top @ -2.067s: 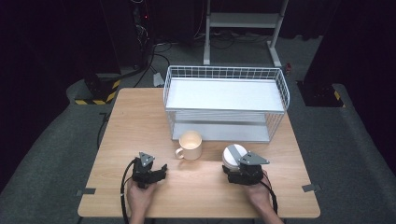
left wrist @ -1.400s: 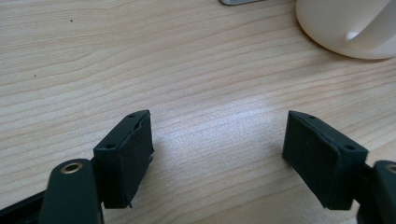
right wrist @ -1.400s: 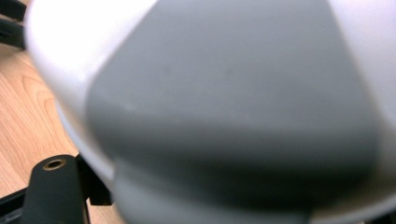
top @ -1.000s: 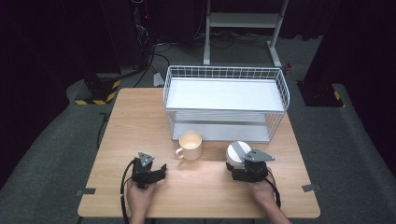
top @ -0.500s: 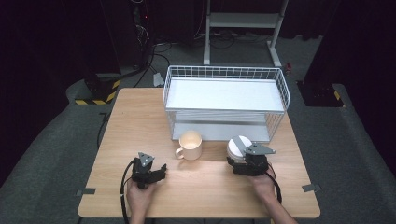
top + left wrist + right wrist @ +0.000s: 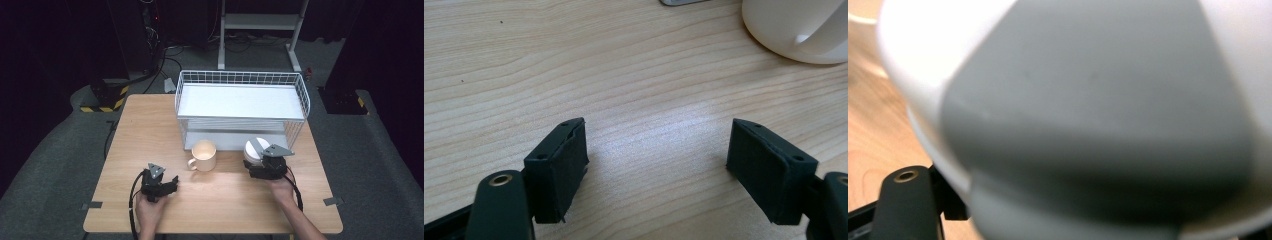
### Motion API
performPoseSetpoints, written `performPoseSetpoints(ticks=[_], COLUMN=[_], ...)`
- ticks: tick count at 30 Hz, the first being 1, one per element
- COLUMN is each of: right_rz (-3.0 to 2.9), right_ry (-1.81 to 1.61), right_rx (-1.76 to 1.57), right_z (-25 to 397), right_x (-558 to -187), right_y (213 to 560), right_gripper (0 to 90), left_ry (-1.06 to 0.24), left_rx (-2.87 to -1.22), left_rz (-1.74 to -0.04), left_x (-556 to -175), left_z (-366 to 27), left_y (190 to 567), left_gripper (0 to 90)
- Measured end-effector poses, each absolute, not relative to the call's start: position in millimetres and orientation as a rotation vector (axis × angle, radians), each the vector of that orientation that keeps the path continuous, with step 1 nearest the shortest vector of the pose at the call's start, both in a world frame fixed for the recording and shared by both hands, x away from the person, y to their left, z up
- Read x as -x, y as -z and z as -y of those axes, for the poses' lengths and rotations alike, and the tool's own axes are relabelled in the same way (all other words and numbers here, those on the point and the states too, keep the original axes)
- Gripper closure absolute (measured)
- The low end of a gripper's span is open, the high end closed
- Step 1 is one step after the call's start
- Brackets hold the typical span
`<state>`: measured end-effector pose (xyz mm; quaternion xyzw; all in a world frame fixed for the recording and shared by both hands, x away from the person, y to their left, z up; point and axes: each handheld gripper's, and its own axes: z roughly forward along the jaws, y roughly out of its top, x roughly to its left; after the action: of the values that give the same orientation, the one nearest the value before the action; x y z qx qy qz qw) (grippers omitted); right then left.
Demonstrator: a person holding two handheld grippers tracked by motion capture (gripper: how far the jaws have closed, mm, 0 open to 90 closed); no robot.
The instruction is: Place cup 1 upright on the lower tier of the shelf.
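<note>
A white bowl with a grey band (image 6: 253, 147) is held at the table's right, just in front of the wire rack, with my right gripper (image 6: 256, 161) shut on its near rim. In the right gripper view the bowl (image 6: 1098, 100) looms very close and blurred, hiding most of the jaws. A cream mug (image 6: 204, 155) stands at the table's middle, handle to the left. My left gripper (image 6: 170, 183) rests low on the wood at the front left, open and holding nothing (image 6: 656, 170). The mug (image 6: 796, 30) shows at the upper right of the left gripper view.
A white wire rack (image 6: 240, 75) with a flat upper shelf and a lower tier stands at the back of the wooden table (image 6: 150, 125). Dark floor, cables and a metal stand lie beyond the table.
My right gripper has carried the bowl a short way forward and right, toward the rack's front. The left gripper and the mug have stayed put.
</note>
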<state>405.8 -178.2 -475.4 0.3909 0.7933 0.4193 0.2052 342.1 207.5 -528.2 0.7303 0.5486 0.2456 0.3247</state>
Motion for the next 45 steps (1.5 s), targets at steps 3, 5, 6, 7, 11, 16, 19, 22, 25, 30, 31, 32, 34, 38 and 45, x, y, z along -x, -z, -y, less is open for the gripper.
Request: performPoseSetpoints(ticks=[3,5,6,7,11,16,19,22,25,30,31,32,34,38,45], right_rz=[-2.201,-2.197,-2.190,-2.186,-2.165,-2.143,-2.131,-2.120,-2.116,-2.102,-2.104,-2.105,-2.096,-2.093,-2.094], right_ry=[-1.173,-1.177,-1.174,-1.174,-1.160,-1.148,-1.142,-1.134,-1.131,-1.107,-1.103,-1.092,-1.090,-1.093,-1.104], right_rx=[-1.109,-1.129,-1.136,-1.138,-1.168,-1.210,-1.207,-1.225,-1.225,-1.242,-1.247,-1.251,-1.259,-1.251,-1.215], right_z=[178,178,178,178,179,181,182,182,182,180,180,180,180,181,181], right_x=[-411,-415,-417,-418,-427,-437,-441,-445,-449,-455,-456,-457,-459,-461,-463], right_y=[474,473,472,472,471,475,476,476,475,478,479,481,483,485,488], right_gripper=[19.0,19.0,19.0,19.0,19.0,19.1,19.1,19.0,19.0,19.1,19.0,19.0,19.0,19.1,19.2], left_ry=[-0.644,-0.645,-0.645,-0.645,-0.645,-0.645,-0.645,-0.645,-0.645,-0.644,-0.644,-0.644,-0.644,-0.645,-0.645], left_rx=[-1.915,-1.915,-1.915,-1.916,-1.916,-1.916,-1.915,-1.916,-1.915,-1.916,-1.916,-1.915,-1.916,-1.916,-1.915], left_rz=[-1.439,-1.439,-1.439,-1.438,-1.439,-1.438,-1.438,-1.438,-1.438,-1.438,-1.438,-1.438,-1.438,-1.438,-1.439], left_x=[-342,-342,-342,-342,-342,-342,-342,-342,-342,-342,-342,-342,-342,-342,-342], left_z=[-207,-207,-207,-207,-207,-207,-207,-207,-207,-207,-207,-207,-207,-207,-207], left_y=[528,528,528,528,528,528,528,528,528,528,528,528,528,528,528], left_gripper=[24.2,24.2,24.2,24.2,24.2,24.2,24.2,24.2,24.2,24.2,24.2,24.1,24.1,24.1,24.2])
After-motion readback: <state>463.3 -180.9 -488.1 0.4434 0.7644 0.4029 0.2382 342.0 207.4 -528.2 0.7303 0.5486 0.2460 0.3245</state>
